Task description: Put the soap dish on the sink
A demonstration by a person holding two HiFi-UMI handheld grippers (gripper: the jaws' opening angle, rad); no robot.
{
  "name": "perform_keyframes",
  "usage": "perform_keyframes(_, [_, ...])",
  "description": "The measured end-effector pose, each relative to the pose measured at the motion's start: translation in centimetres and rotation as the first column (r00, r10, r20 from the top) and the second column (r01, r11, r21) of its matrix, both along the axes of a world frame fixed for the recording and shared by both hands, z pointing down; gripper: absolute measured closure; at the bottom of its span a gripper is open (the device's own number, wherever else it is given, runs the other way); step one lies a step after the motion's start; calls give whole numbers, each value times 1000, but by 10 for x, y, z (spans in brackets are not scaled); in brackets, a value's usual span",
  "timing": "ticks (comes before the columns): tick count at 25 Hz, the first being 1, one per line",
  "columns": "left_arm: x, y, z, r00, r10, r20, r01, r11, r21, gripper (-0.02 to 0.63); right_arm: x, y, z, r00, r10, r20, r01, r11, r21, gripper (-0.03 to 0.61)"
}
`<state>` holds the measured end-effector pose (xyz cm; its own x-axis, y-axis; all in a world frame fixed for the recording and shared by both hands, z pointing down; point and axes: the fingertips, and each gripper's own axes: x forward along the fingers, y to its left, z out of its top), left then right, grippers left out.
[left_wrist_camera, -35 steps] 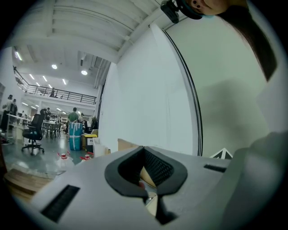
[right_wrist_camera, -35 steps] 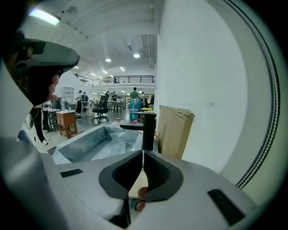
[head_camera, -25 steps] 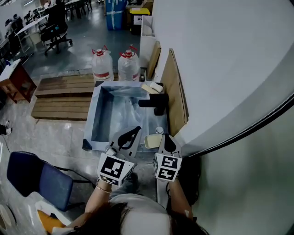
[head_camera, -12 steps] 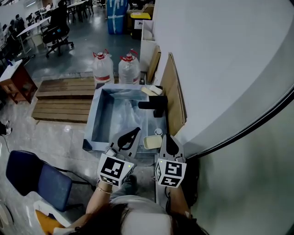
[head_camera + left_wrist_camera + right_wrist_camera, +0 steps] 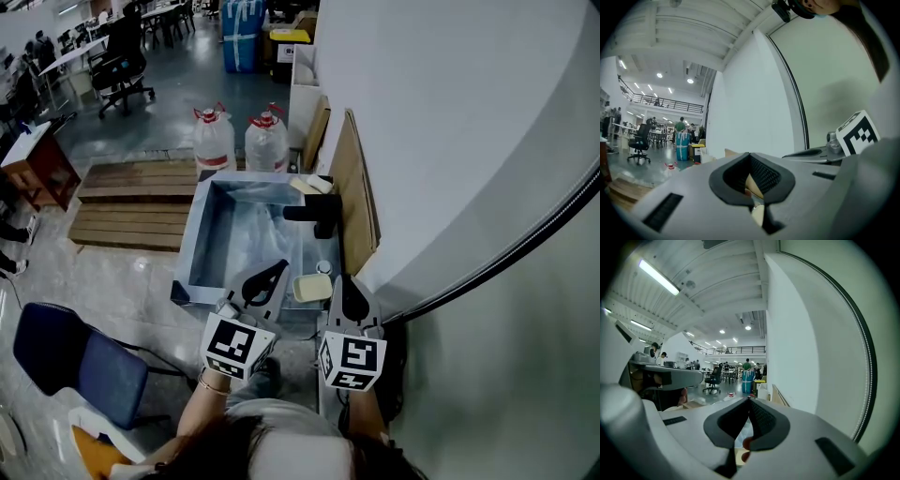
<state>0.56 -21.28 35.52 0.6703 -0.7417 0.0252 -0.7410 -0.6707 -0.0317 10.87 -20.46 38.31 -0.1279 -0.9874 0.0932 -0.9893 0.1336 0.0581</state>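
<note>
Soap dish [image 5: 310,287] on sink [image 5: 199,234] rim, just beside right gripper [image 5: 346,286]

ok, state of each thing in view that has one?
left gripper: shut, empty
right gripper: shut, empty
soap dish: resting on the near right rim of the sink, ungripped
faucet: no water seen running
jugs: upright, red caps on
</note>
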Motion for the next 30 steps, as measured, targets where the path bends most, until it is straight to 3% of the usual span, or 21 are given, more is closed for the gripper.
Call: perform_keyframes(30, [4, 30, -6, 1000, 0, 17, 0, 1000, 17, 611, 4, 33, -21, 1000, -2, -9, 2, 999, 36, 552])
